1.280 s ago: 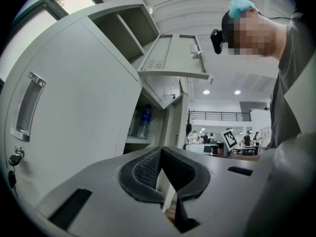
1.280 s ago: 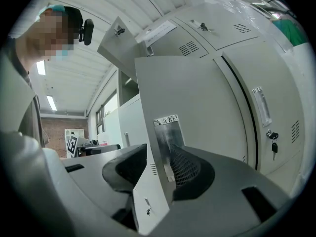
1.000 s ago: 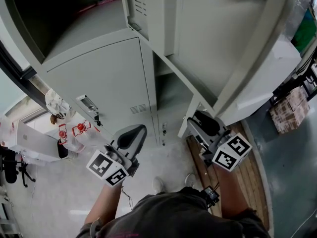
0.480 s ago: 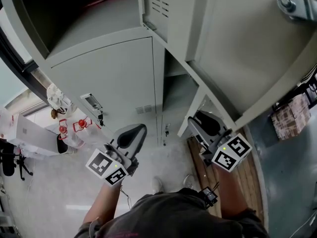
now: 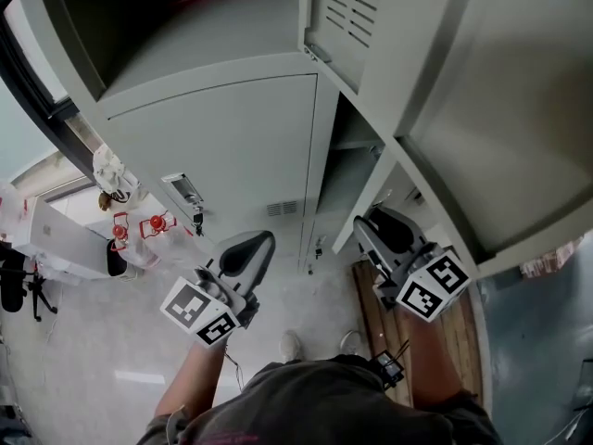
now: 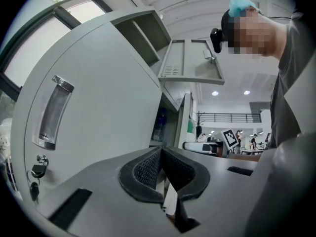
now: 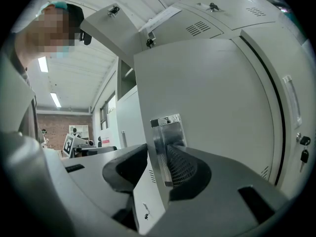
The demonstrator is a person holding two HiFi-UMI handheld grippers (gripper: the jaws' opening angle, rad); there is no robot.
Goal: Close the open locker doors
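The right hand-held gripper (image 7: 155,154) is clamped on the free edge of the open lower door (image 7: 212,98). One jaw lies against the door's inner face. The ribbed pad of the other presses on the metal latch plate (image 7: 165,132) at the door's rim. In the head view this door stands swung out towards the person, to the right of the dark open compartment (image 5: 347,170) it belongs to. An upper door (image 5: 482,100) also hangs open, spreading wide above the right arm. The left hand-held gripper (image 5: 255,246) is held level in the air in front of the lockers (image 5: 310,156). Its jaws are pressed together with nothing between them, and it touches no door. Just beyond it is a closed door (image 5: 222,146) with a recessed handle (image 5: 183,191) and keys (image 5: 196,221) hanging below the handle. The pale floor (image 5: 120,341) lies beneath both arms.
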